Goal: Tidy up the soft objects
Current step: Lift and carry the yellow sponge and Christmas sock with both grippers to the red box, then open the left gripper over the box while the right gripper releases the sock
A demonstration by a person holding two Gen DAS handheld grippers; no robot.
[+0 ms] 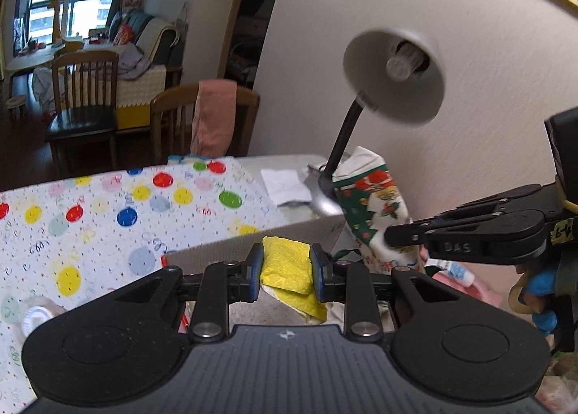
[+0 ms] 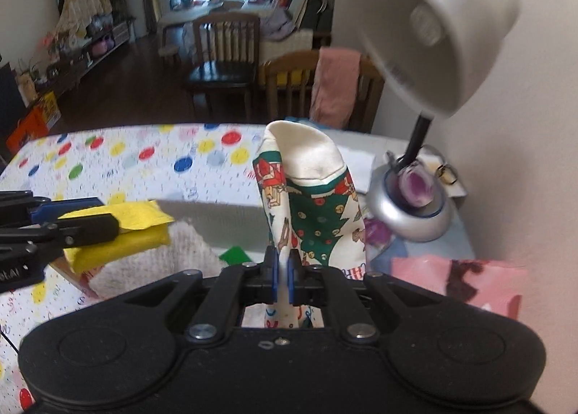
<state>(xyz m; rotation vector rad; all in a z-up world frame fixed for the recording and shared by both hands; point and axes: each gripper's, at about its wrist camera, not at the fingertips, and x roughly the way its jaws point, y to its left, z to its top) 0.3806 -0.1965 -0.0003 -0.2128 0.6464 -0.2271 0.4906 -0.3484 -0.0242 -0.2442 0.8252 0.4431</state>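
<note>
My left gripper (image 1: pixel 286 271) is shut on a folded yellow cloth (image 1: pixel 287 264), held above a grey-walled box (image 1: pixel 253 251). In the right wrist view the yellow cloth (image 2: pixel 119 237) and left gripper (image 2: pixel 90 229) show at the left. My right gripper (image 2: pixel 283 278) is shut on a Christmas-print stocking (image 2: pixel 310 204) with a white cuff, which stands up from the fingers. In the left wrist view the right gripper (image 1: pixel 393 235) pinches the stocking (image 1: pixel 372 204) at the right.
A table with a dotted cloth (image 1: pixel 90 219) lies to the left. A grey desk lamp (image 1: pixel 393 78) stands on a side table by the wall, its base (image 2: pixel 412 208) close behind the stocking. A pink bag (image 2: pixel 458 280) lies right. Wooden chairs (image 1: pixel 206 121) stand behind.
</note>
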